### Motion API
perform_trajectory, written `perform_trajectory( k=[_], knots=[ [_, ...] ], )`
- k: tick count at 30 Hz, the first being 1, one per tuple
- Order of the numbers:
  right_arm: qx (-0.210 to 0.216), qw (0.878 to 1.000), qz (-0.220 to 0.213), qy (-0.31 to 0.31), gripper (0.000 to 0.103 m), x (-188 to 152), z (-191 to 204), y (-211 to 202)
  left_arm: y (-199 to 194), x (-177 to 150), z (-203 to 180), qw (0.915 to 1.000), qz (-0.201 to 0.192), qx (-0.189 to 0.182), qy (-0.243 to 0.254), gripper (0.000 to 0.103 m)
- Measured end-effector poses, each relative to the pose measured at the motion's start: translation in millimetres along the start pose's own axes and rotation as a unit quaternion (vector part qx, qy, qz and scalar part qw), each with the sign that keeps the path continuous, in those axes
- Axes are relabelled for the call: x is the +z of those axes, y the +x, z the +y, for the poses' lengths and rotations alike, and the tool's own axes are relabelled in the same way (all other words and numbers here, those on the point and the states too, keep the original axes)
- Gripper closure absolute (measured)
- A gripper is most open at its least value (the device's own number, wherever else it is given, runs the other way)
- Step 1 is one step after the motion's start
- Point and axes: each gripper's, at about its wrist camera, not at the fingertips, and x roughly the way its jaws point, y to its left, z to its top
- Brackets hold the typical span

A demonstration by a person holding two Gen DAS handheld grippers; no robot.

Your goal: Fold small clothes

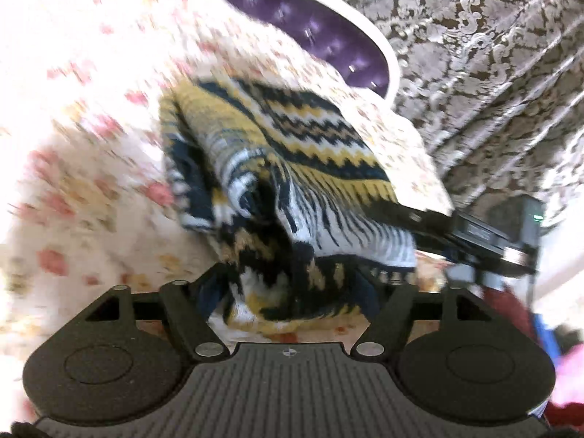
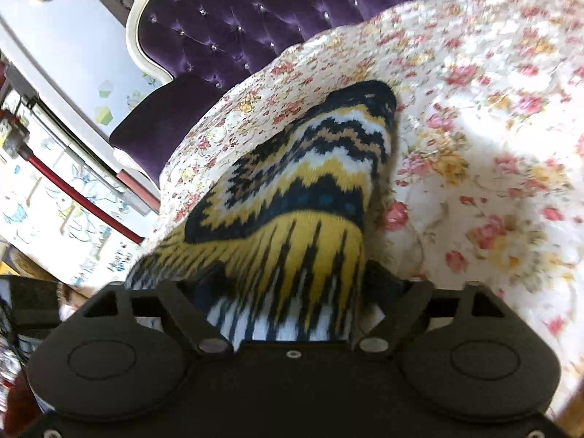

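A small knit sweater [image 1: 277, 138] with yellow, navy and white zigzag stripes lies bunched on a floral bedspread [image 1: 91, 116]. My left gripper [image 1: 292, 284] is shut on a lower fold of it; the fingertips are buried in the knit. The right gripper enters the left wrist view from the right [image 1: 474, 233], its fingers under the sweater's ribbed hem. In the right wrist view the sweater [image 2: 303, 182] drapes over my right gripper [image 2: 292, 303], which is shut on the striped hem, fingertips hidden. The left wrist view is motion-blurred.
The floral bedspread [image 2: 474, 146] covers the bed. A purple tufted headboard [image 2: 226, 29] with a white frame stands behind it. A patterned brown-silver curtain [image 1: 492, 54] hangs at the right. A white cabinet [image 2: 65, 54] and red-handled tool [image 2: 84, 200] are left of the bed.
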Motion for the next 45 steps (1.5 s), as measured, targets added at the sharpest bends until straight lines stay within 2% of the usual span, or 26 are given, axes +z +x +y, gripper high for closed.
perform_trajectory(
  k=[4, 7, 12, 16, 20, 22, 24, 28, 31, 38, 45],
  knots=[
    [-0.027, 0.999, -0.037, -0.019, 0.0, -6, 7, -20, -24, -3, -18, 0.9948, -0.07, 0.064, 0.038, 0.02],
    [-0.045, 0.996, -0.066, -0.031, 0.0, -6, 11, -32, -34, 0, -32, 0.9826, -0.118, 0.128, 0.066, 0.017],
    [-0.11, 0.986, -0.112, -0.058, 0.0, -4, 23, -38, -21, 19, -54, 0.9591, -0.157, 0.211, 0.105, 0.017],
    [-0.161, 0.979, -0.108, -0.068, 0.0, 7, 26, -23, -3, 28, -59, 0.9482, -0.161, 0.244, 0.125, 0.017],
    [-0.186, 0.973, -0.104, -0.086, 0.0, 17, 25, -4, 20, 28, -51, 0.947, -0.129, 0.264, 0.13, 0.017],
    [-0.204, 0.97, -0.086, -0.097, 0.0, 14, 23, 7, 30, 24, -43, 0.9493, -0.107, 0.268, 0.126, 0.017],
    [-0.202, 0.973, -0.068, -0.094, 0.0, 7, 20, 14, 35, 18, -36, 0.9502, -0.096, 0.27, 0.121, 0.015],
    [-0.188, 0.978, -0.065, -0.071, 0.0, -4, 11, 16, 35, 10, -30, 0.9495, -0.101, 0.273, 0.118, 0.007],
    [-0.185, 0.978, -0.067, -0.064, 0.0, -7, 9, 15, 36, 9, -30, 0.9505, -0.099, 0.273, 0.11, 0.006],
    [-0.194, 0.976, -0.072, -0.071, 0.0, -11, 15, 10, 37, 13, -35, 0.9469, -0.093, 0.286, 0.113, 0.006],
    [-0.201, 0.974, -0.076, -0.076, 0.0, -17, 21, 3, 38, 12, -41, 0.9403, -0.095, 0.304, 0.121, 0.006]
  ],
)
